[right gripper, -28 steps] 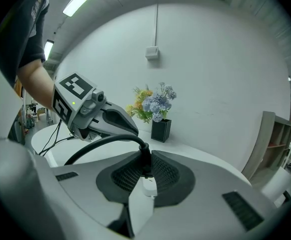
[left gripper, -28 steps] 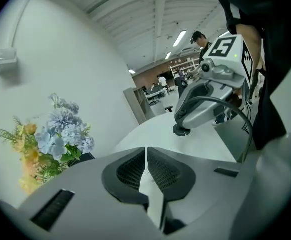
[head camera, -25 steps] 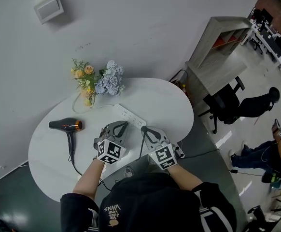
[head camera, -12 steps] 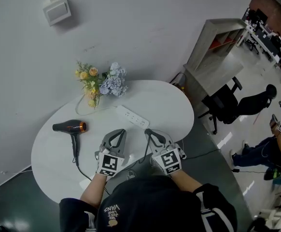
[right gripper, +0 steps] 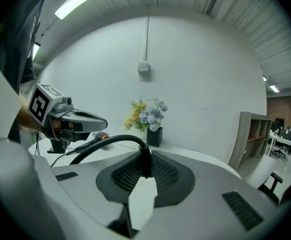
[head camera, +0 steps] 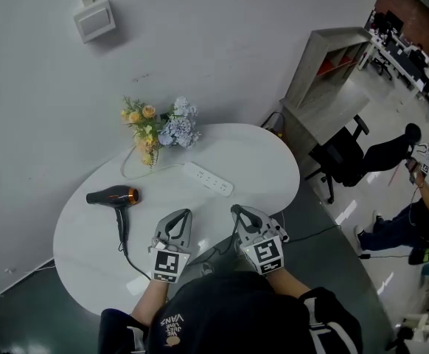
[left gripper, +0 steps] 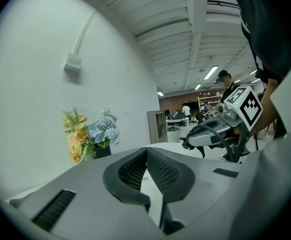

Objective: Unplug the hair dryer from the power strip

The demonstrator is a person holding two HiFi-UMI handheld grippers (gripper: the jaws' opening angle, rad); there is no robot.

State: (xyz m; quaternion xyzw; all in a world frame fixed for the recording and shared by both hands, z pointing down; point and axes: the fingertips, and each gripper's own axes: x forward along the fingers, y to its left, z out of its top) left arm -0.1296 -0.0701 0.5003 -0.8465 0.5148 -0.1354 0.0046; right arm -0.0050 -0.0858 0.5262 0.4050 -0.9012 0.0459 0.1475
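Observation:
The black hair dryer [head camera: 111,196] with an orange ring lies at the left of the round white table [head camera: 266,161]. Its black cable [head camera: 125,248] runs toward the table's near edge. The white power strip [head camera: 208,178] lies mid-table, apart from both grippers. My right gripper [head camera: 242,214] hovers near the front edge, shut on the hair dryer's plug, and the cable [right gripper: 110,141] arcs away from its tips [right gripper: 145,156]. Beside it, my left gripper [head camera: 179,220] is shut with nothing between its pads [left gripper: 135,169].
A dark vase of yellow and blue flowers [head camera: 159,131] stands at the table's far edge. Right of the table are a grey shelf unit [head camera: 325,72] and a black office chair [head camera: 347,157]. A seated person [head camera: 421,220] is at the far right.
Both grippers have drawn back from the power strip toward the table's front edge. The right one carried the plug and cable away from the strip.

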